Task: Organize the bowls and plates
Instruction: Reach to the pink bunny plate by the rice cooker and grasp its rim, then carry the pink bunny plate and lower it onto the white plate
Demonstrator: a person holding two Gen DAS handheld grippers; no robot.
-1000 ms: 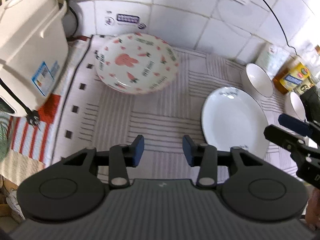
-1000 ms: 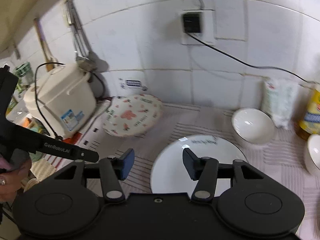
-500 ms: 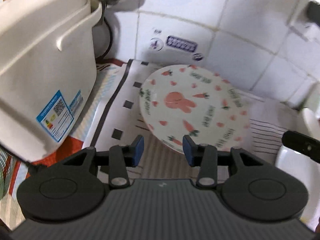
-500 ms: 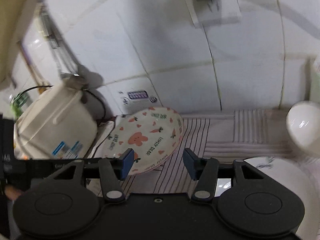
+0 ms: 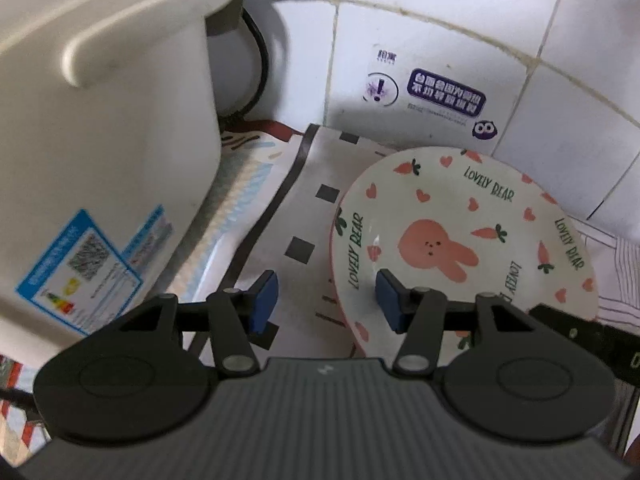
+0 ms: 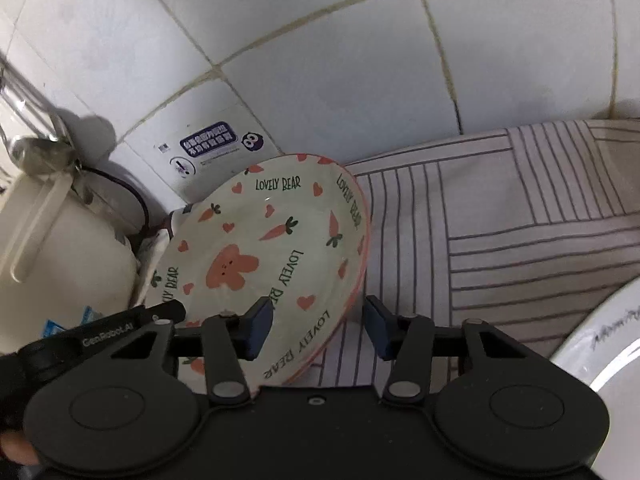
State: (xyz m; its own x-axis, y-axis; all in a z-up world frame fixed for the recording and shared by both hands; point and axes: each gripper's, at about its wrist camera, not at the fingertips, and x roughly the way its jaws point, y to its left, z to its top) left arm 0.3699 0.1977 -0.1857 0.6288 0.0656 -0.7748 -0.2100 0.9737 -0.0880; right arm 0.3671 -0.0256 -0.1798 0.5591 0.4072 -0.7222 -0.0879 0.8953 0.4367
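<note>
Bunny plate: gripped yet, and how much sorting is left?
Nothing looks sorted yet. Both grippers are open, the left gripper straddling the bunny plate's left rim and the right gripper its right rim, neither closed. The white plate sits separately, unstacked.

Both wrist cameras look down close over the counter's back-left corner, sharing the rabbit plate (image 5: 460, 240) (image 6: 256, 264).
</note>
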